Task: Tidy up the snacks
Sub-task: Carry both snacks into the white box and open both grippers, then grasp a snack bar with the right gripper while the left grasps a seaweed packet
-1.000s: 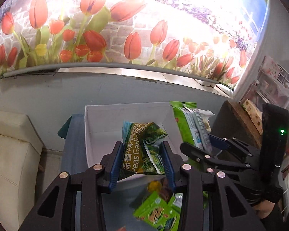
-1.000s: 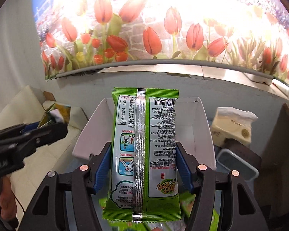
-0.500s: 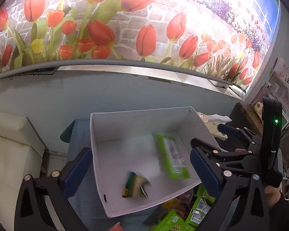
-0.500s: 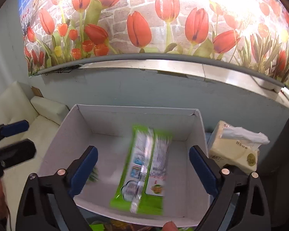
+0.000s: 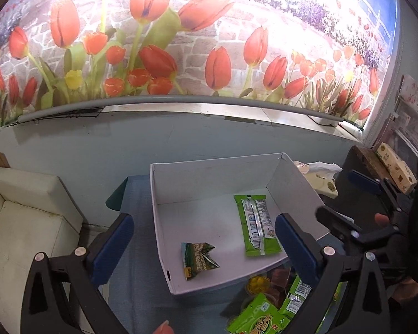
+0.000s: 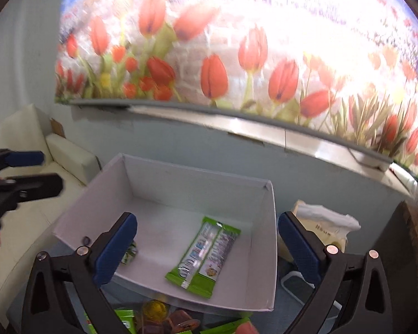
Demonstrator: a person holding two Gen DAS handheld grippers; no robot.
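Note:
A white open box (image 5: 158, 217) (image 6: 267, 236) stands on the blue table. Inside it lie a long green snack packet (image 5: 257, 225) (image 6: 204, 253), back side up, and a small crumpled green pea packet (image 5: 199, 258), mostly hidden behind a finger in the right wrist view (image 6: 129, 253). My left gripper (image 5: 203, 247) is open and empty above the box's near left part. My right gripper (image 6: 207, 249) is open and empty above the box's near edge. More green packets (image 5: 257, 317) and jelly cups (image 5: 257, 282) lie in front of the box.
A cream sofa (image 5: 19, 222) stands left of the table. A tissue pack (image 6: 323, 228) and a grey tray (image 6: 292, 286) sit right of the box. A wooden shelf with cartons (image 5: 393, 164) is at far right. The tulip-mural wall rises behind.
Both grippers opened and dropped their packets into the box: the pea packet from the left, the long green packet from the right. Both packets have come to rest, and both grippers have pulled back.

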